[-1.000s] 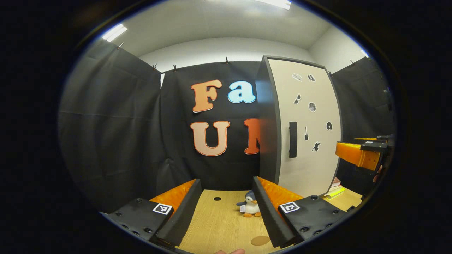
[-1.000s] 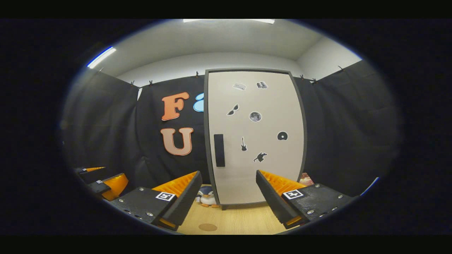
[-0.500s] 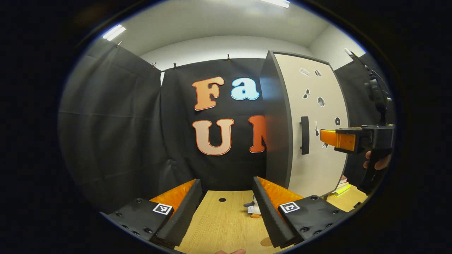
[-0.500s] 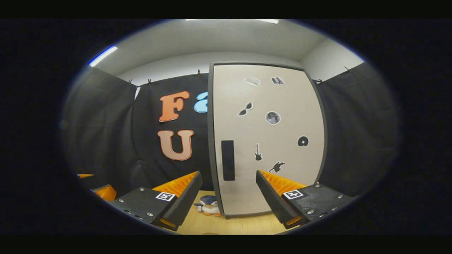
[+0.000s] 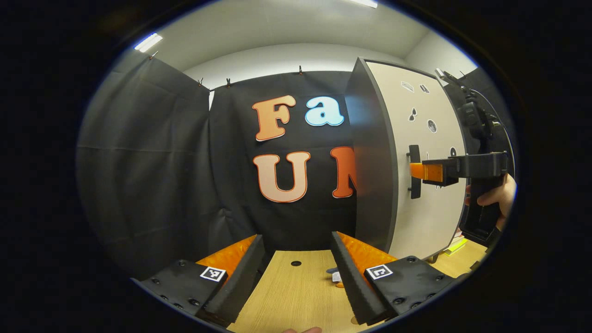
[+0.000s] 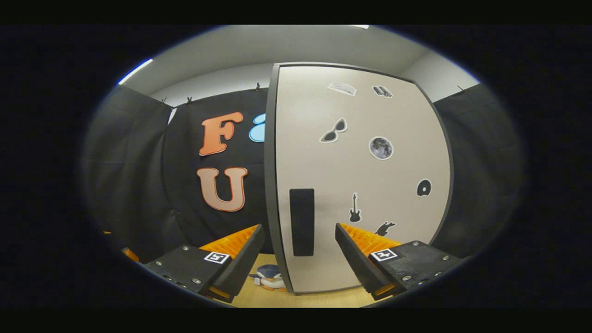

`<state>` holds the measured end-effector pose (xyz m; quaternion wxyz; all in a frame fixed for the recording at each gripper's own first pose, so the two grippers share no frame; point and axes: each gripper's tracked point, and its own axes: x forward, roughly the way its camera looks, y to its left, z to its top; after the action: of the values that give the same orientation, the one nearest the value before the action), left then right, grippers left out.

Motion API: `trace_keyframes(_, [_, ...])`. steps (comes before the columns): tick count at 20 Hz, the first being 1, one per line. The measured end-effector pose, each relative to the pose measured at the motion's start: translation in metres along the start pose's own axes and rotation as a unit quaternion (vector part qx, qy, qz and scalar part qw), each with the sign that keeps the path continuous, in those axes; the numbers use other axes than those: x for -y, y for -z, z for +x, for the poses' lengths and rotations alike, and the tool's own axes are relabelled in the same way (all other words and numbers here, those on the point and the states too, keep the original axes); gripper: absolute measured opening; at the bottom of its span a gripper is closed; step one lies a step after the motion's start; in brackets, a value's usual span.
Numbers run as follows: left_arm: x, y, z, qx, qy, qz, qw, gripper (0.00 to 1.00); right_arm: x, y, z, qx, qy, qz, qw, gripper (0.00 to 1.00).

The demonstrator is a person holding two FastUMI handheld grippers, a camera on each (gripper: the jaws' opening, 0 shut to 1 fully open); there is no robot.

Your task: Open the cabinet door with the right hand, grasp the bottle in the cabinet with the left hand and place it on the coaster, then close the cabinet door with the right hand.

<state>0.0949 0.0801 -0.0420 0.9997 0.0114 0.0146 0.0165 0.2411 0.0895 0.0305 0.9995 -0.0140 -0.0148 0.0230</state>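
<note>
We hold the right tongs wide, the upright cabinet door handle at 12 o'clock between the fingers. Left tongs wide, over the surface. Door closed; bottle hidden.

1. A tall cabinet stands upright on the wooden bench; its pale door is shut and dotted with small dark stickers.
2. A black vertical handle sits near the door's left edge.
</note>
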Motion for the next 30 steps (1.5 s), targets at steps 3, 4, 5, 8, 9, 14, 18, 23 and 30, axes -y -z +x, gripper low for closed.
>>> trace_keyframes(3, [-0.005,0.004,0.011,-0.005,0.0,0.004,1.0,0.95,0.0,0.006,0.019,-0.004,0.003,-0.008,1.0,0.95])
trace_keyframes(4, [-0.007,0.006,0.013,-0.006,-0.002,0.006,1.0,0.94,0.001,0.008,0.023,-0.005,0.005,-0.01,1.0,0.95])
trace_keyframes(5, [-0.01,0.007,0.015,-0.006,-0.004,0.007,1.0,0.94,0.003,0.01,0.029,-0.005,0.009,-0.008,1.0,0.86])
trace_keyframes(8, [-0.011,0.01,0.023,-0.009,-0.002,0.005,1.0,0.95,0.005,0.014,0.038,-0.006,0.015,-0.005,1.0,0.84])
trace_keyframes(9, [-0.01,0.011,0.025,-0.01,0.0,0.003,1.0,0.95,0.005,0.014,0.04,-0.005,0.013,-0.005,1.0,0.81])
trace_keyframes(14, [-0.008,0.014,0.027,-0.012,0.007,0.0,1.0,0.94,0.009,0.02,0.05,-0.012,0.023,0.008,1.0,0.46])
trace_keyframes(18, [-0.009,0.015,0.024,-0.013,0.007,0.0,1.0,0.95,0.008,0.018,0.046,-0.006,0.031,-0.01,0.999,0.34])
trace_keyframes(23, [-0.005,0.012,0.014,-0.012,0.007,-0.001,1.0,0.94,0.008,0.018,0.04,-0.017,0.025,0.022,0.999,0.27])
trace_keyframes(30, [0.013,0.001,-0.011,-0.003,0.022,0.005,1.0,0.95,0.01,0.017,0.012,-0.014,0.016,0.029,0.999,0.18])
